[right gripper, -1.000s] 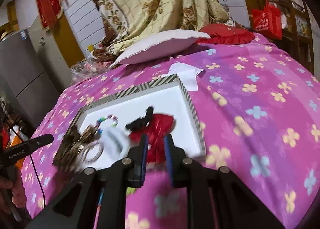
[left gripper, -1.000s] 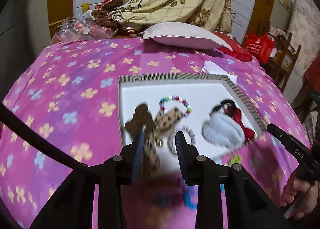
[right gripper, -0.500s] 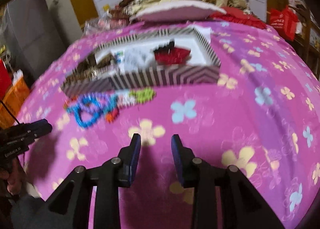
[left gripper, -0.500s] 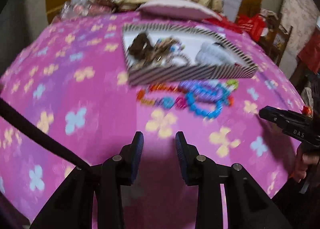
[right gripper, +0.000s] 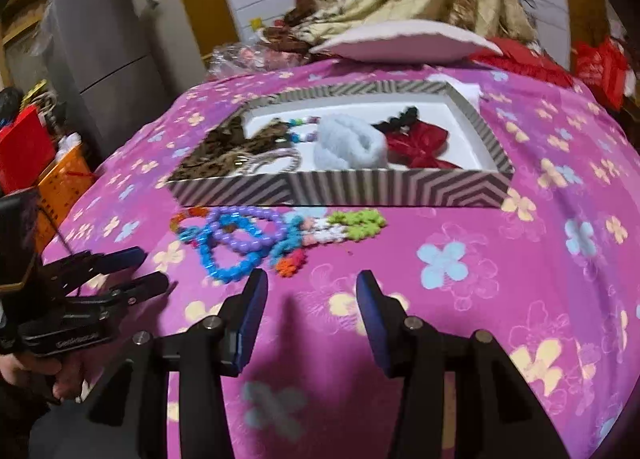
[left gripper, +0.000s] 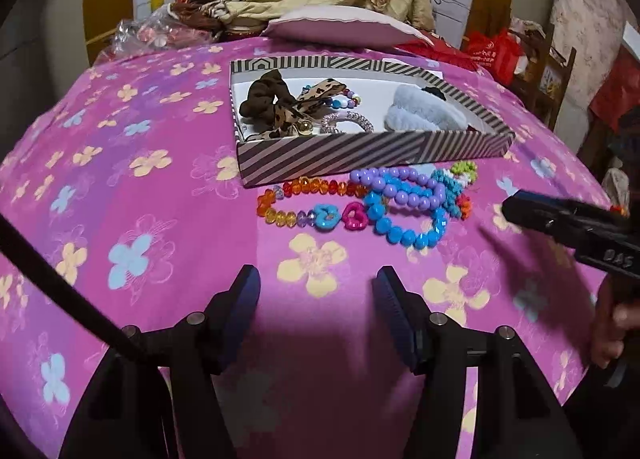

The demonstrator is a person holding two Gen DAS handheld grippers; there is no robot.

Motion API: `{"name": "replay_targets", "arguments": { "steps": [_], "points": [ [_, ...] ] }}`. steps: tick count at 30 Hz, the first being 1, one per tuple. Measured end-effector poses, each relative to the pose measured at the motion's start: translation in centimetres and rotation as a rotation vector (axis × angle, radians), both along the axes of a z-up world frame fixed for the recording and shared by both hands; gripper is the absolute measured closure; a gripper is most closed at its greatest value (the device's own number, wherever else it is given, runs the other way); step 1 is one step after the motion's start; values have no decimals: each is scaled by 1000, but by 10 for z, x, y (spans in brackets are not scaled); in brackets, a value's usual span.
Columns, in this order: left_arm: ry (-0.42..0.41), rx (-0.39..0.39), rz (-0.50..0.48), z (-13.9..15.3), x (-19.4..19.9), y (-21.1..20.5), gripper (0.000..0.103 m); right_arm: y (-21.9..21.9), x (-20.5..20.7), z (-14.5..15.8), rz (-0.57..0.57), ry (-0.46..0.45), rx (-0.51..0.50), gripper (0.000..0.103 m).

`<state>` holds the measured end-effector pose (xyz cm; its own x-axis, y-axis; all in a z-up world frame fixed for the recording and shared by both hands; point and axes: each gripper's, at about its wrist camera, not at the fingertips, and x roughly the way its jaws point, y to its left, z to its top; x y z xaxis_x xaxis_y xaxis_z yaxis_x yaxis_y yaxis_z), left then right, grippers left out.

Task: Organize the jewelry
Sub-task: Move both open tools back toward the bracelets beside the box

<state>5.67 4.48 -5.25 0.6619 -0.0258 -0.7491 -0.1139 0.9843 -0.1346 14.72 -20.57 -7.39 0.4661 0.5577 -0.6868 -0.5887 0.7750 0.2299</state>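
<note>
- Striped box (left gripper: 372, 153): open, shallow, on the flowered bedspread (left gripper: 152, 219). It looks like the collecting place, since hair pieces already lie inside.
- Box contents: brown bow (left gripper: 264, 97) and leopard-print bow (left gripper: 296, 111) at the left end, coiled hair tie (left gripper: 347, 123) and bead bracelet (left gripper: 344, 101) in the middle, pale fluffy scrunchie (right gripper: 350, 145) beside a red bow (right gripper: 420, 143) at the right end.
- Loose jewelry, still outside: purple bead bracelet (left gripper: 404, 187) overlapping a blue bead bracelet (left gripper: 404, 227), orange bead string (left gripper: 308, 191) to their left, green flower piece (right gripper: 360, 221) to their right. All lie just in front of the box's near wall, within easy reach for a pick-up.
- Left gripper (left gripper: 316, 295): fingers spread wide, nothing between them, held above bare cloth short of the beads.
- Right gripper (right gripper: 310, 299): likewise wide apart and empty, near the blue bracelet's edge.
- Judgement: both stand ready for a first grab; the tangled bracelets may lift together.
</note>
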Motion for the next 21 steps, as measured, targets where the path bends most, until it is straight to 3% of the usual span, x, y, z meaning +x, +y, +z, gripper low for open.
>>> {"name": "replay_targets", "arguments": {
  "steps": [2,4,7,9,12,21],
  "points": [
    [1,-30,11,1,3,4,50,3,6,-3,-3,18,12,58],
    [-4,-44,15,0,3,5,50,11,11,-6,19,25,12,76],
    [-17,-79,21,-1,2,9,50,21,16,-9,42,56,28,86],
    [-27,-103,23,-2,1,11,50,26,19,-9,54,67,48,86],
    [-36,-128,26,-2,-1,14,49,41,23,-13,58,71,-6,86],
    [-31,-105,27,-2,-1,12,49,42,17,-13,67,39,-72,89]
  ]
}}
